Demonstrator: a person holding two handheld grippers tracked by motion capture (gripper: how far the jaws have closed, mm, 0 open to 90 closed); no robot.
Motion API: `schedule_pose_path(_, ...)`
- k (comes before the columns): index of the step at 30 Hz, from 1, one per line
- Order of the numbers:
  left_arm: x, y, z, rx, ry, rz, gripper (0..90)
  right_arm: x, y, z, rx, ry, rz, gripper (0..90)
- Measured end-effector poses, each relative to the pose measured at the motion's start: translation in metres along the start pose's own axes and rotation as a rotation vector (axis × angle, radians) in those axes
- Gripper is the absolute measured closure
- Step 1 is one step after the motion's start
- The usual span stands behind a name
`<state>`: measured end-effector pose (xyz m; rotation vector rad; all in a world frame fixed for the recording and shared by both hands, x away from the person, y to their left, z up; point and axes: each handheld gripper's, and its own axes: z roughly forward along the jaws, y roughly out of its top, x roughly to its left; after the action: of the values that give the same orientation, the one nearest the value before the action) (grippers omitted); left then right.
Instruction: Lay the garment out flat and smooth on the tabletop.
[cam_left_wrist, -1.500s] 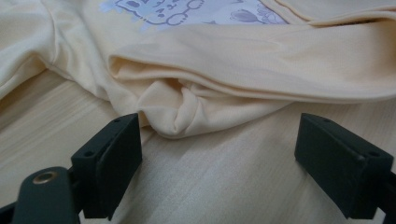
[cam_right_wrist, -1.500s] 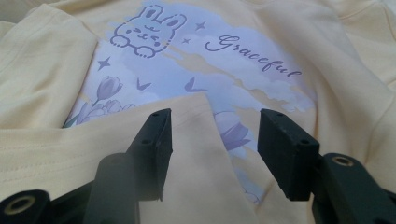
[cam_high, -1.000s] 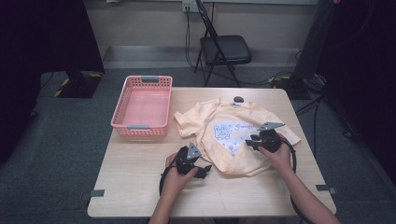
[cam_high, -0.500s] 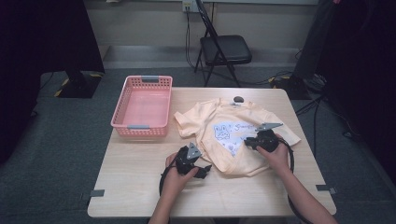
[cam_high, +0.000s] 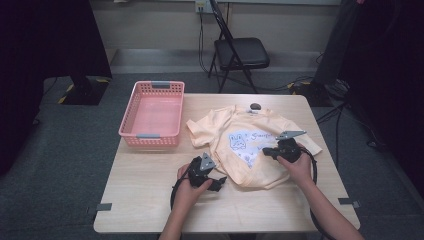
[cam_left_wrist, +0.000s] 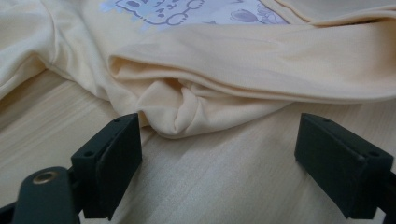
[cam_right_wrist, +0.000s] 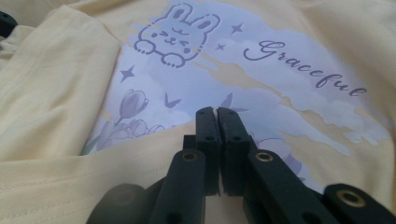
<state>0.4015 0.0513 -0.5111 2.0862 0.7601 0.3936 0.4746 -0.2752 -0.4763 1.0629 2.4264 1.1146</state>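
Observation:
A pale yellow t-shirt (cam_high: 235, 125) with a bunny print and the word "Graceful" lies spread on the wooden table (cam_high: 140, 195), its lower part folded up over the print. My left gripper (cam_high: 220, 182) rests on the table at the shirt's near left edge. In the left gripper view it (cam_left_wrist: 224, 158) is open, and a bunched fold of the shirt (cam_left_wrist: 182, 112) lies just ahead, between the jaws. My right gripper (cam_high: 267, 151) sits over the shirt's right half. In the right gripper view it (cam_right_wrist: 216, 114) is shut where the folded flap's edge (cam_right_wrist: 140, 144) meets the print (cam_right_wrist: 280, 79).
A pink plastic basket (cam_high: 152, 136) stands at the table's back left. A small dark object (cam_high: 255, 106) lies by the shirt's collar at the far edge. Behind the table stands a black folding chair (cam_high: 240, 52). Bare tabletop lies in front and to the left.
The right gripper has shifted slightly left and toward me over the shirt. The left gripper has stayed in place.

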Motion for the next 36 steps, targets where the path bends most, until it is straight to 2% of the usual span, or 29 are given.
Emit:
schedule_pose_path(15, 0.000, 0.000, 0.000, 0.000, 0.000, 0.000, 14.7, 0.014, -0.002, -0.028, -0.054, 0.051, -0.039, 88.5)
schedule_pose_path(36, 0.000, 0.000, 0.000, 0.000, 0.000, 0.000, 14.8, 0.021, -0.025, -0.065, -0.118, 0.090, -0.035, 88.5)
